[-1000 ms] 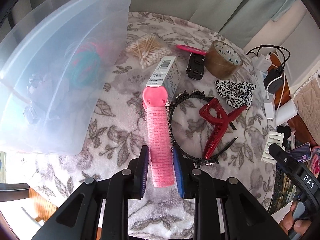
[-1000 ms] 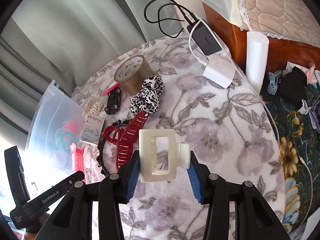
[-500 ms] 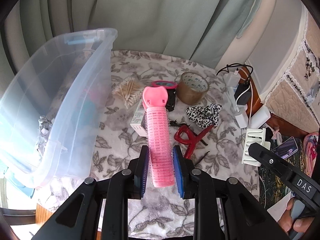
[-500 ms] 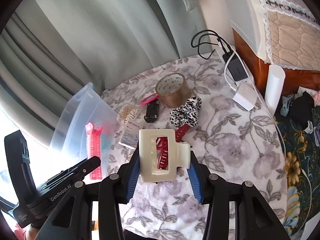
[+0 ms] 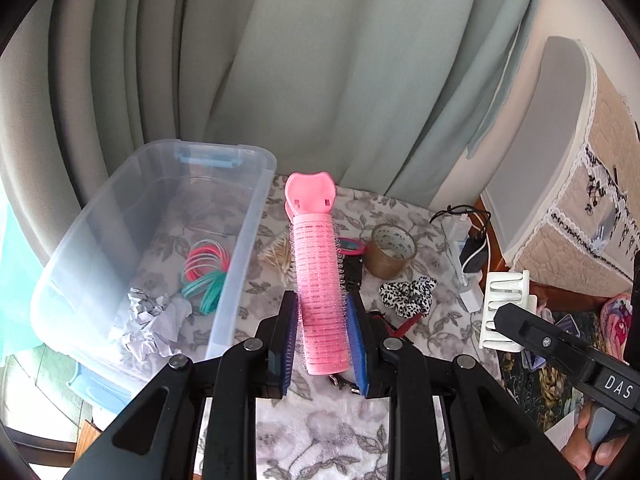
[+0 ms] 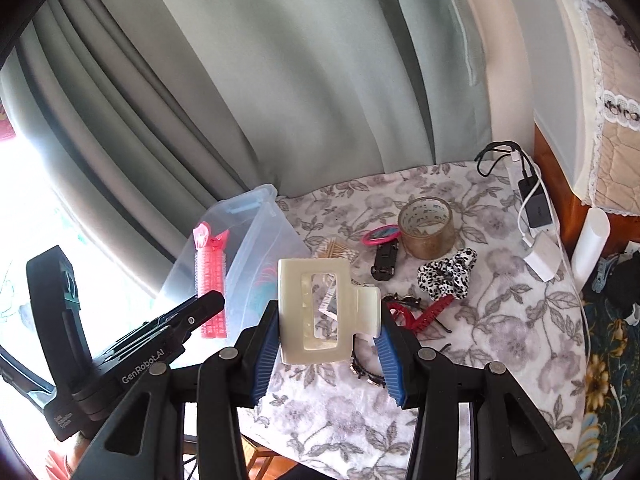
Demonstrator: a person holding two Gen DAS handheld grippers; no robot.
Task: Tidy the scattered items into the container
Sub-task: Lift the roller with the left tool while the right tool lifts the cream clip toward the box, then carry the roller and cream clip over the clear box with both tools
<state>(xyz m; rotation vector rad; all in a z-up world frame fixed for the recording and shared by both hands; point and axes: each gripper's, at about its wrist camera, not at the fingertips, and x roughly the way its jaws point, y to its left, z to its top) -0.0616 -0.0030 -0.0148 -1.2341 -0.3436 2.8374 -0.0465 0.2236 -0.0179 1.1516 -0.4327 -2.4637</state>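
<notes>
Left wrist view: the left gripper (image 5: 323, 332) is clamped on a pink roller (image 5: 318, 276), pads pressing the lower half of its barrel, its long axis running straight out along the fingers with the clip end farthest away. It is held up off the cloth, and the clear bin (image 5: 160, 240) lies ahead and to the left of it, its near long wall just beside the roller's line. Inside the bin sit a bundle of pink and teal hair ties (image 5: 205, 272) and some crumpled paper (image 5: 150, 320). Right wrist view: the right gripper (image 6: 326, 344) is closed on a cream claw clip (image 6: 316, 312), held flat-face toward the camera, also raised above the table (image 6: 500, 340). From here the bin (image 6: 248, 264) lies to the left and a little ahead, with the left gripper (image 6: 200, 308) and its roller (image 6: 211, 280) between. So the left tool is the nearer of the two to the bin, and its load needs only a short shift leftward over the rim; the right must cross farther. On the cloth outside the bin lie cotton swabs (image 5: 276, 258), tape (image 6: 426, 226), a leopard scrunchie (image 6: 448, 274), a red claw clip (image 6: 424, 316), a black clip (image 6: 386, 262), a pink compact (image 6: 380, 235) and a small box (image 6: 330, 304), seen through the cream clip's opening.
</notes>
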